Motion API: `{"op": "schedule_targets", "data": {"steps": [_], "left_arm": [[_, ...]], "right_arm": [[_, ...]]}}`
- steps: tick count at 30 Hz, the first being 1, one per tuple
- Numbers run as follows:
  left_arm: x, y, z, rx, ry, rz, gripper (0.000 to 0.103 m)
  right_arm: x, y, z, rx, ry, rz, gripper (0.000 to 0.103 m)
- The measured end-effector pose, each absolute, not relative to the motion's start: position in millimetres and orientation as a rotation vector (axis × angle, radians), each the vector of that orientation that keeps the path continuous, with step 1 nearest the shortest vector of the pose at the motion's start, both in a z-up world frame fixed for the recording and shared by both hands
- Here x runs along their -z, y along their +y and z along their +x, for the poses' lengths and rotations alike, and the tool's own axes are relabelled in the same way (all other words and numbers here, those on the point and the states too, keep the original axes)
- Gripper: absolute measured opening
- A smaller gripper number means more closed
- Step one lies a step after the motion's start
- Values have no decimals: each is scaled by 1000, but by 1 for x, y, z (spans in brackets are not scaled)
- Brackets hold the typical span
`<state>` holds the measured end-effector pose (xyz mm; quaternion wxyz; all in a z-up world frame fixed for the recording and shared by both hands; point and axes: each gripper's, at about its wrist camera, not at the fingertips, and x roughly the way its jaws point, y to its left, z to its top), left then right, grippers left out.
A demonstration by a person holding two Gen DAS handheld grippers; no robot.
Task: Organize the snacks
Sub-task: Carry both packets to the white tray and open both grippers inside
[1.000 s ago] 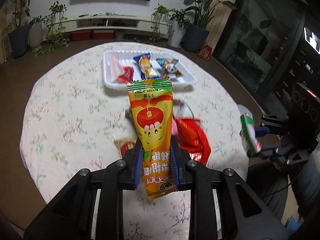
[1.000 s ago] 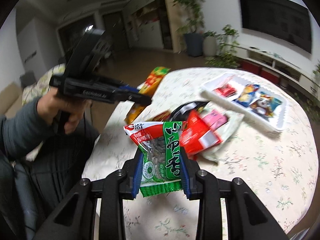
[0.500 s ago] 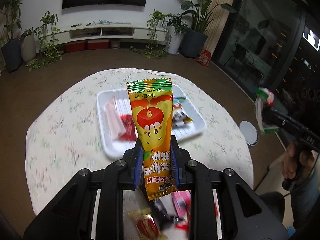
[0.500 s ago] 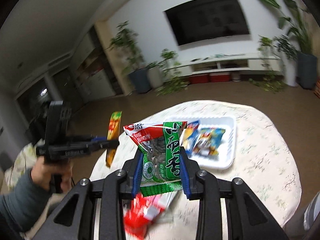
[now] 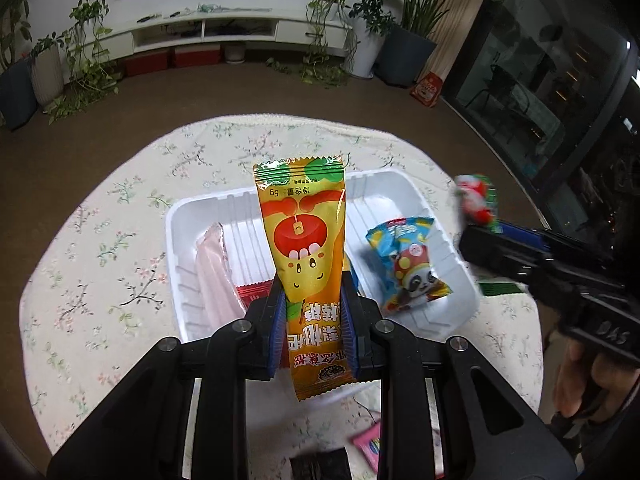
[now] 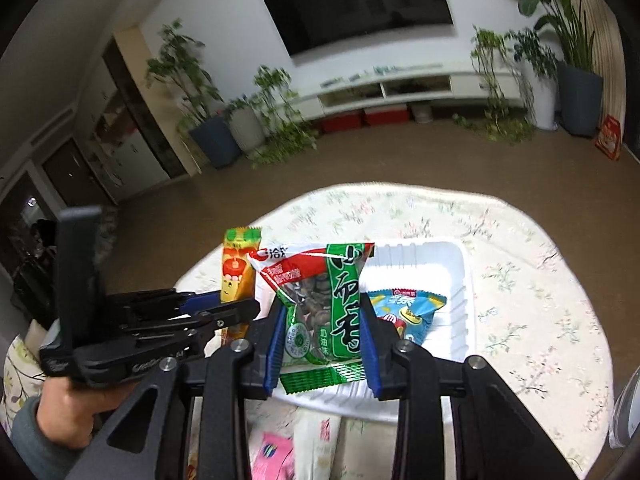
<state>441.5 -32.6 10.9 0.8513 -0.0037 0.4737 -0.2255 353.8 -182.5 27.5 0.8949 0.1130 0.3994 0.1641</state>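
Your left gripper (image 5: pixel 312 332) is black with blue pads, pinching an orange-yellow sachet (image 5: pixel 306 240) printed with a red apple. Your right gripper (image 6: pixel 323 344) pinches a green-and-red seed packet (image 6: pixel 320 300). The tray (image 5: pixel 448 248) is white, the tabletop (image 5: pixel 120 240) cream with floral sprigs.

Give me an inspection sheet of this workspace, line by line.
Surface: round table under a floral cloth.
Job's things: white tray holding the panda packet, a pink packet and a red packet.
Clutter: loose snacks on the near cloth.
Grippers: left gripper shut on the orange candy packet; right gripper shut on the green seed packet.
Cables: nothing seen.
Surroundings: wall TV, potted plants.
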Motion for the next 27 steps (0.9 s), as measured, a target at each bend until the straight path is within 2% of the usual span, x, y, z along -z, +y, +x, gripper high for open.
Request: {"op": "schedule_targets", "data": {"steps": [8, 24, 27], "left_arm": [[32, -39, 454, 453, 1055, -3, 22], [51, -29, 453, 409, 1060, -6, 25], [49, -29, 451, 400, 1052, 2, 32]], "right_arm": [[19, -170, 391, -298, 935, 206, 35], [53, -158, 401, -252, 980, 126, 38], [53, -153, 401, -248, 974, 108, 38]]}}
